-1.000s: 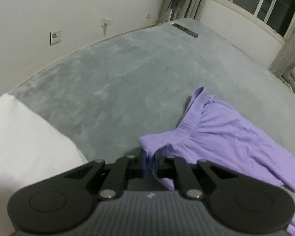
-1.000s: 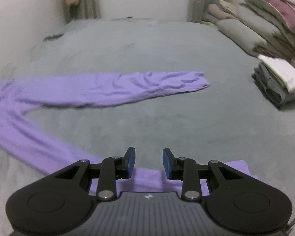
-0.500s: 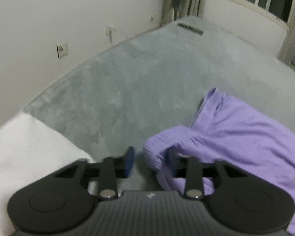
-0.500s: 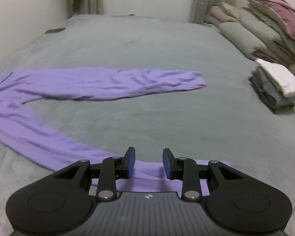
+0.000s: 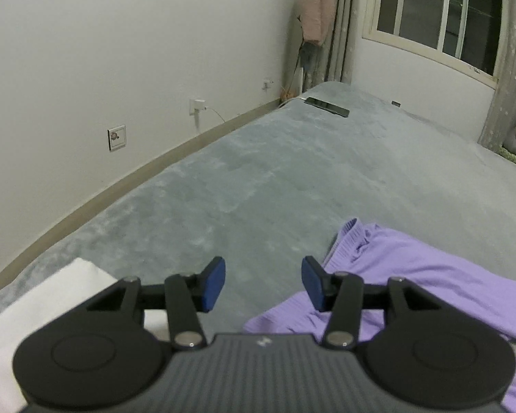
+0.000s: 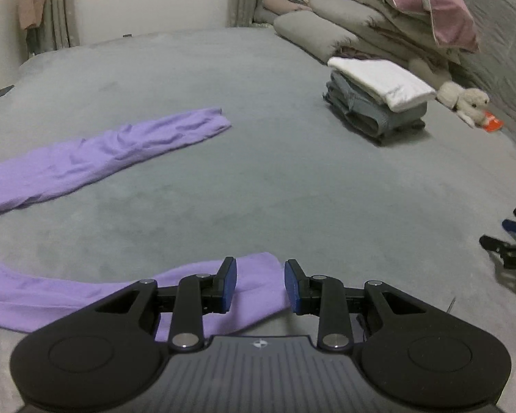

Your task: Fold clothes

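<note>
One purple garment (image 6: 96, 151) lies spread on the grey bed (image 6: 275, 179): its two long legs show at the left and lower left of the right wrist frame, its waistband (image 5: 352, 241) at the lower right of the left wrist frame. The left tongs (image 5: 263, 284) have just been opening and now stand released with only the bed between them, the waistband just beside the right finger. The right tongs (image 6: 260, 284) are released too, above one leg end. One stack of folded clothes (image 6: 378, 103) sits at the upper right, near several pillows (image 6: 361, 17). One phone (image 5: 326, 106) lies at the bed's far edge.
</note>
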A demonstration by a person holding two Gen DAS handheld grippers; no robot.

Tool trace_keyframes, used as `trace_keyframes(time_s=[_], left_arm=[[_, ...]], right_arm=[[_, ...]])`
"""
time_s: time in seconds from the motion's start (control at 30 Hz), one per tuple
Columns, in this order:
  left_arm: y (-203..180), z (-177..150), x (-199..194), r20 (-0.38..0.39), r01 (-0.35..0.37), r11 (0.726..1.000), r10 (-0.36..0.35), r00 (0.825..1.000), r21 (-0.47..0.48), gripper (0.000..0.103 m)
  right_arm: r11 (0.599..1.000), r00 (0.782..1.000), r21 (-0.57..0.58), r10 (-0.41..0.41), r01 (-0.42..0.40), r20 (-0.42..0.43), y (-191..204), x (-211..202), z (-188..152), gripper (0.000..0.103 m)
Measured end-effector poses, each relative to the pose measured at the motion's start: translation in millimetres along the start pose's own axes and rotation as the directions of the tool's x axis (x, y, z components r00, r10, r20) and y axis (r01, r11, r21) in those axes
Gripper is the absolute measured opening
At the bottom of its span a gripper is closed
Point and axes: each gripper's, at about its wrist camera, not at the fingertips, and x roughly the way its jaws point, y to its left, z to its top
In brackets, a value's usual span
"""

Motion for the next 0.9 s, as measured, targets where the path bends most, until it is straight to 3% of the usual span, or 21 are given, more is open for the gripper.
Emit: trace_keyframes(time_s=[0.13, 0.27, 0.33, 0.4, 0.5, 0.7, 0.8, 0.9], left_arm=[[-26.3, -12.1, 4.4, -0.059, 0.144, 0.982, -0.137, 0.989, 0.119, 0.046], [-59.4, -31.9, 10.9, -0.169, 0.306, 0.94, -0.281, 0.945, 0.153, 0.047], [-72.6, -42.6, 14.2, -0.21, 0.342, 0.924, -0.305, 0.929, 0.171, 0.048], [-81.4, -53.5, 17.5, -0.24, 0.334, 0.92, -0.284, 0.928, 0.206, 0.048], [-85.0, -60.6, 21.7, -0.259, 0.321, 0.914, -0.257, 0.931, 0.249, 0.048], [-89.2, -65.7, 31.3, -0.286, 0.359, 0.895, -0.283, 0.916, 0.263, 0.052], [-97.0, -68.5, 22.0, -0.289, 0.393, 0.876, -0.314, 0.904, 0.278, 0.052], [-106.3, -72.4, 9.0, -0.293, 0.455, 0.838, -0.373, 0.881, 0.301, 0.051]], right_arm=[[0.992, 0.993, -0.057, 0.117, -0.115, 0.024, 12.7, -9.7, 1.9, 0.03], [0.95, 0.97, -0.202, 0.244, -0.239, -0.002, 51.8, -9.8, -3.0, 0.029], [0.917, 0.96, -0.296, 0.28, -0.267, 0.0, 76.9, -7.8, -7.7, 0.029], [0.88, 0.944, -0.344, 0.325, -0.327, -0.064, 89.6, -2.5, -14.2, 0.029], [0.867, 0.964, -0.424, 0.245, -0.264, -0.1, 97.7, -9.1, -20.1, 0.029], [0.83, 0.969, -0.501, 0.188, -0.245, -0.162, 86.0, -27.9, -40.4, 0.029], [0.83, 0.971, -0.505, 0.188, -0.238, -0.148, 83.6, -29.4, -39.4, 0.029], [0.778, 0.97, -0.587, 0.232, -0.227, -0.068, 98.0, -42.0, -42.4, 0.029]])
